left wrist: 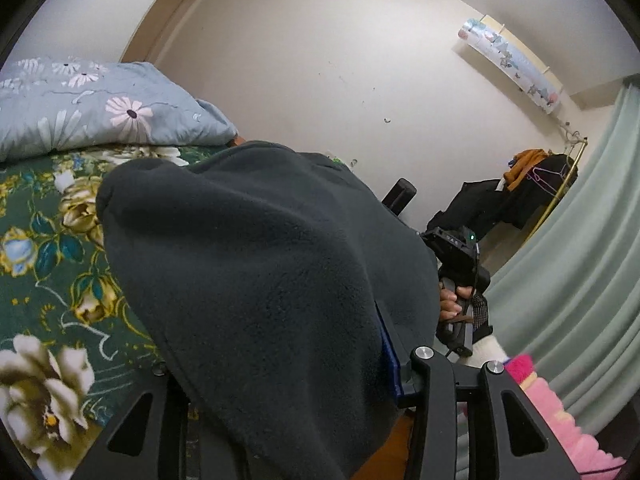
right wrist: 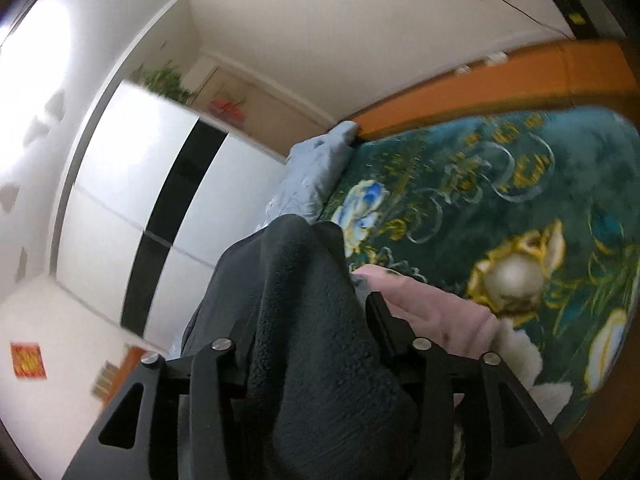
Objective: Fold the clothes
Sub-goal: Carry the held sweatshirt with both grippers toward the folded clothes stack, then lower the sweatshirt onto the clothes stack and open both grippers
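Left wrist view: dark fleece garment [left wrist: 260, 272] clenched in left tool [left wrist: 280, 360], right tool [right wrist: 308, 320] grips it too, bed [left wrist: 32, 248] below both

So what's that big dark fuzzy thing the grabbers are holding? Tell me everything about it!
It's a dark grey fleece garment, soft and fuzzy like a warm jumper; which kind, I cannot tell. It is bunched up and draped, not folded flat. The left gripper and the right gripper each have fleece between their fingers, holding it up above the green flowery blanket on the bed. It hangs in thick rounded folds. No buttons, zip or label can be seen.
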Motion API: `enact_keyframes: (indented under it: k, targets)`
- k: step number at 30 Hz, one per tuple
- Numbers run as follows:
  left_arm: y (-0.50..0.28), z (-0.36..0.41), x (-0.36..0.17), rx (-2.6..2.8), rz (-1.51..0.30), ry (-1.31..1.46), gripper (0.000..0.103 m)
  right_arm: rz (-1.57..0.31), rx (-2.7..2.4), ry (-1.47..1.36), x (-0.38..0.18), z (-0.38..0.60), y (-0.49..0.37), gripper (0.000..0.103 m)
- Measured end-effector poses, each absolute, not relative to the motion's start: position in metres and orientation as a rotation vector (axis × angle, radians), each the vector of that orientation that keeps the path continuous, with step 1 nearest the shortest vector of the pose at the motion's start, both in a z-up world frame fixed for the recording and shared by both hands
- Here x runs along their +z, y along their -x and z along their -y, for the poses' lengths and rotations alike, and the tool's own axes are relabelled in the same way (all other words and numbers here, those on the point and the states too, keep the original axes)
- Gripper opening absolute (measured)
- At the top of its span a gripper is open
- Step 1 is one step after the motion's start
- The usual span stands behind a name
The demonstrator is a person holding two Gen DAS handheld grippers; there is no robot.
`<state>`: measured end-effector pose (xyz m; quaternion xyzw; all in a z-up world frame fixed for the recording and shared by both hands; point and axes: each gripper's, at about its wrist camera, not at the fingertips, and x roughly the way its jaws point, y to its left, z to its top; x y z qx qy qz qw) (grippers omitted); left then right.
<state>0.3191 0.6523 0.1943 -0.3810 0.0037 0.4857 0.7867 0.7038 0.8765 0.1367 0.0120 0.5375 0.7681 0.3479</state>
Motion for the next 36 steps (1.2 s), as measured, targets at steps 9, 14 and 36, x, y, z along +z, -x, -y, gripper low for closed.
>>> enact_keyframes:
  k: [9, 14, 36]
  targets:
    - [-0.31, -0.652, 0.201, 1.068, -0.015, 0.85, 0.057, -1.366, 1.935, -0.068, 0.141, -0.865, -0.72, 0.072]
    - [-0.298, -0.647, 0.203, 1.062, -0.04, 0.886, 0.06, -1.329, 1.859, -0.096, 0.148, -0.855, -0.736, 0.073]
    - [-0.323, -0.613, 0.234, 1.291, -0.186, 0.605, 0.074, -0.815, 2.01, 0.079, 0.217, -0.75, -0.655, 0.073]
